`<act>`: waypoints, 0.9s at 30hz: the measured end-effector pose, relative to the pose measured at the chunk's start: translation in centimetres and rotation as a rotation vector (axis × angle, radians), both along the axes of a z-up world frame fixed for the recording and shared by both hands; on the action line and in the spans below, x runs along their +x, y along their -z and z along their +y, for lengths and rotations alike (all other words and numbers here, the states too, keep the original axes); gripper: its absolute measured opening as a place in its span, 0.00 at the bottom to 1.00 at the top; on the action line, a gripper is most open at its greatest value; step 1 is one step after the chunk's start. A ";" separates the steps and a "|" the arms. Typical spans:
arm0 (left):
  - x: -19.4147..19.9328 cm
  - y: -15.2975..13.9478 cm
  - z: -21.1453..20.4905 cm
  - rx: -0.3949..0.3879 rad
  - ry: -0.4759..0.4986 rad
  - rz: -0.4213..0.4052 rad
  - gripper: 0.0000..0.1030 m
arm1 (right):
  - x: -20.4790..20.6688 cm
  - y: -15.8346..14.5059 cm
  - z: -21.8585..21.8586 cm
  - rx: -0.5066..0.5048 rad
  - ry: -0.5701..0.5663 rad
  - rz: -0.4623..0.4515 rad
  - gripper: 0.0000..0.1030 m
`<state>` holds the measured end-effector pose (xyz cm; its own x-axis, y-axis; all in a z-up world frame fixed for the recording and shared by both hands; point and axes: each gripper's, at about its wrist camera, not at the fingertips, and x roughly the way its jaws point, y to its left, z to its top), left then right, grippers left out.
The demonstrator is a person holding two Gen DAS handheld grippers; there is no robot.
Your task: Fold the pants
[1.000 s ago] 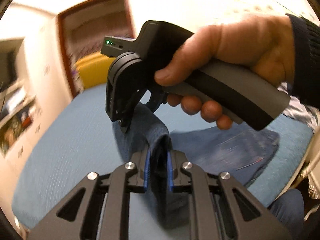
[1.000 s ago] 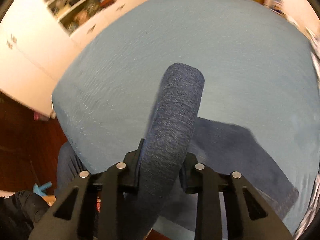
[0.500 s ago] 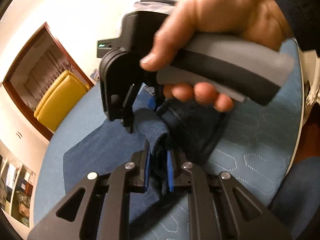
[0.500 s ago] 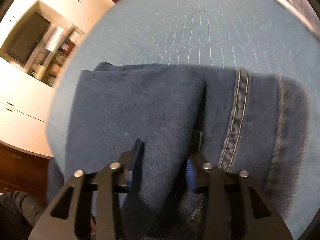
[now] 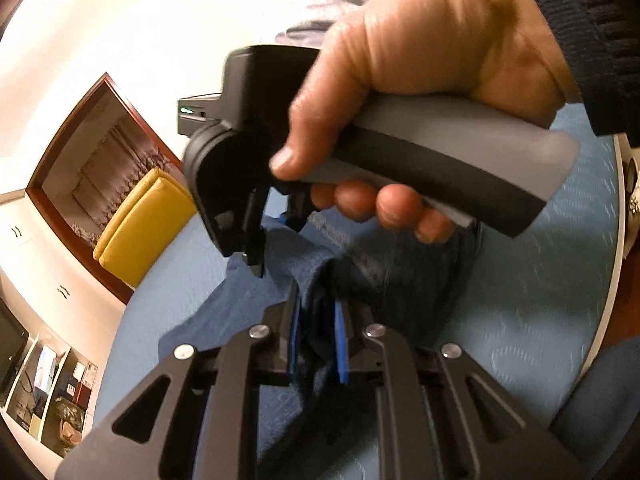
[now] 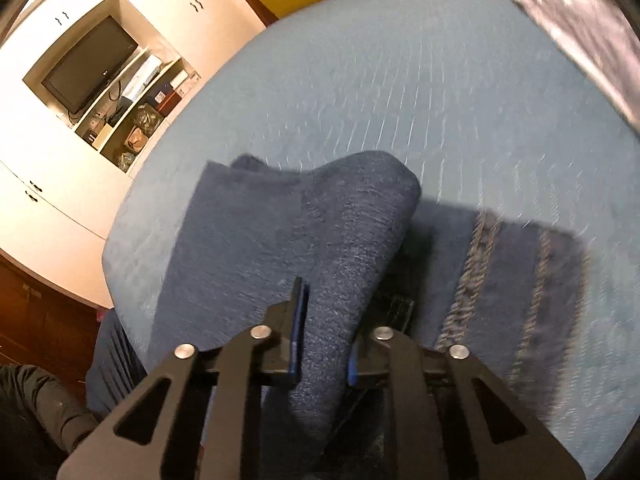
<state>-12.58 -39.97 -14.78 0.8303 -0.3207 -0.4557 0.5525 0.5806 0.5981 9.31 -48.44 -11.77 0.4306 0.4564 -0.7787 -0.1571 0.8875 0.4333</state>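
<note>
Dark blue denim pants [image 6: 280, 232] lie on a light blue quilted bed [image 6: 400, 80], with a stitched hem or waistband [image 6: 480, 264] at the right. My right gripper [image 6: 324, 340] is shut on a raised fold of the denim. In the left wrist view my left gripper [image 5: 318, 332] is shut on a bunch of the same pants [image 5: 400, 280]. Just beyond it a person's hand [image 5: 420, 80] holds the right gripper's grey handle [image 5: 460, 160], its fingers [image 5: 256, 248] down on the cloth.
A yellow chair [image 5: 140, 228] stands in a wood-framed doorway past the bed. White cabinets with a television [image 6: 88, 68] and cluttered shelves [image 6: 132, 128] line the left wall. A grey patterned cloth [image 6: 580, 20] lies at the bed's far right. The person's dark trouser leg [image 5: 600, 400] is near the bed edge.
Both grippers have come down from high above the bed and carried the fold over the lower layer of the pants; the denim now spreads wider on the bed. Both stay shut.
</note>
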 end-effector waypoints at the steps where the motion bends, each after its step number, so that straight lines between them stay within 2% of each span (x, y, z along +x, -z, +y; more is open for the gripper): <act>1: -0.2 -0.3 -0.8 0.001 0.012 -0.009 0.14 | -0.2 -0.5 -0.5 -0.012 0.009 -0.014 0.13; 4: -0.3 0.1 -2.1 0.002 0.045 -0.013 0.14 | -1.0 -0.8 -2.1 -0.090 0.059 -0.041 0.13; 8: 0.0 1.7 -2.8 0.009 0.051 0.056 0.14 | -1.6 1.4 -2.6 -0.160 0.091 -0.028 0.13; 11: -0.2 2.6 -2.8 0.011 0.058 0.064 0.14 | -2.3 2.2 -2.9 -0.156 0.093 -0.047 0.13; 19: 0.7 3.3 -2.6 -0.008 0.071 0.091 0.14 | -3.1 2.7 -2.2 -0.223 0.081 -0.091 0.13; 24: 0.4 4.0 -2.8 -0.004 0.074 0.103 0.15 | -3.5 2.8 -2.5 -0.218 0.090 -0.102 0.13; 27: 1.4 4.0 -2.5 -0.003 0.075 0.111 0.16 | -3.8 2.8 -2.4 -0.217 0.096 -0.107 0.13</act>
<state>-11.14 -42.51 -18.74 0.7488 -0.3815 -0.5420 0.6568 0.5374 0.5291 5.55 -50.87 -14.60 0.5489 0.2369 -0.8016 -0.1019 0.9708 0.2171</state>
